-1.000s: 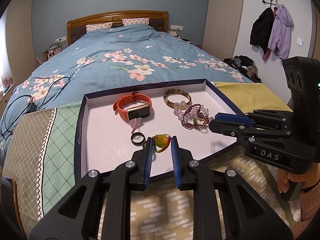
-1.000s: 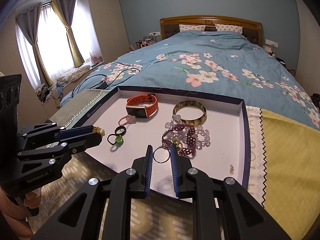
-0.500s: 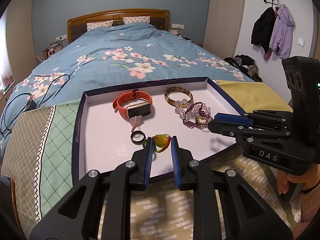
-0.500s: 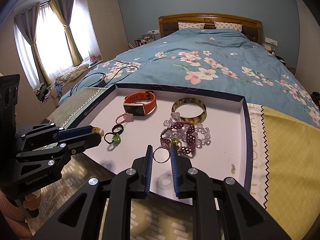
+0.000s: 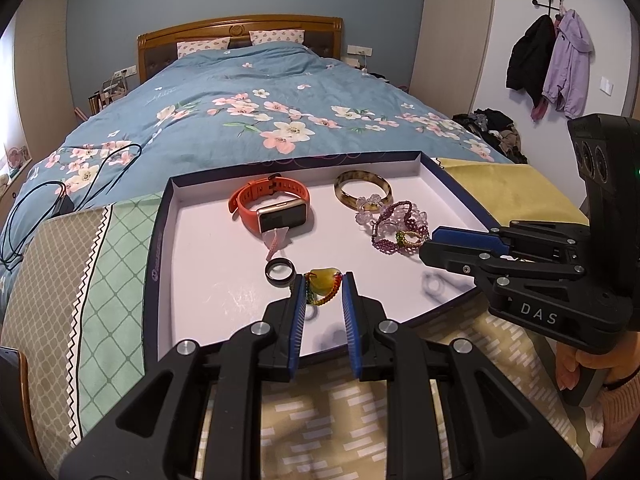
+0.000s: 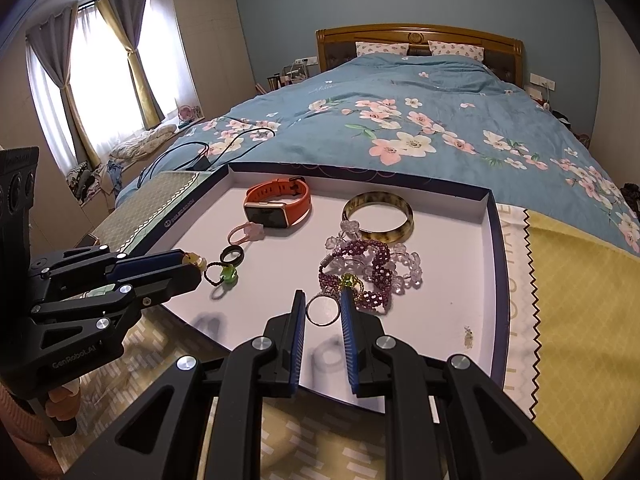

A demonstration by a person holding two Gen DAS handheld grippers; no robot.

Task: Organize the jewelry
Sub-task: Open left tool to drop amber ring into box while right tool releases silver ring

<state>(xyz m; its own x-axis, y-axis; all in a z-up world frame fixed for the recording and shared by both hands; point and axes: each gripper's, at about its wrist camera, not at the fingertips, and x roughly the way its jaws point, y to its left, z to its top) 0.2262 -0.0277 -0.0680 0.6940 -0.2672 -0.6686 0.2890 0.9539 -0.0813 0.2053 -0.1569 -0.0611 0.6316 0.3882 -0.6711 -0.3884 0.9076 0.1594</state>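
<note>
holding a piece apiece, we list the lot from left to right, all of it on or over the shallow white tray with dark rim that lies on patterned cloth at the foot of the bed.

- left gripper: blue-padded fingers closed on the yellow-green stone pendant with its red-and-green beaded cord, raised above the near edge of the tray; its shadow falls on the tray floor below.
- black ring: flat on the tray, just beside the left finger, on its far side.
- pink flower charm: on its loop, just in front of the watch.
- orange watch: gold-cased, strap buckled into a loop, toward the far left of the tray.
- amber bangle: far right of the tray, lying flat.
- bead bracelets: a tangle of clear and purple strands, touching the bangle's near edge, with a small green-and-gold piece on its near side.
- right gripper: fingers gripping a thin silver ring upright between the pads, held over the tray's near right part, just in front of the bead tangle.
</note>
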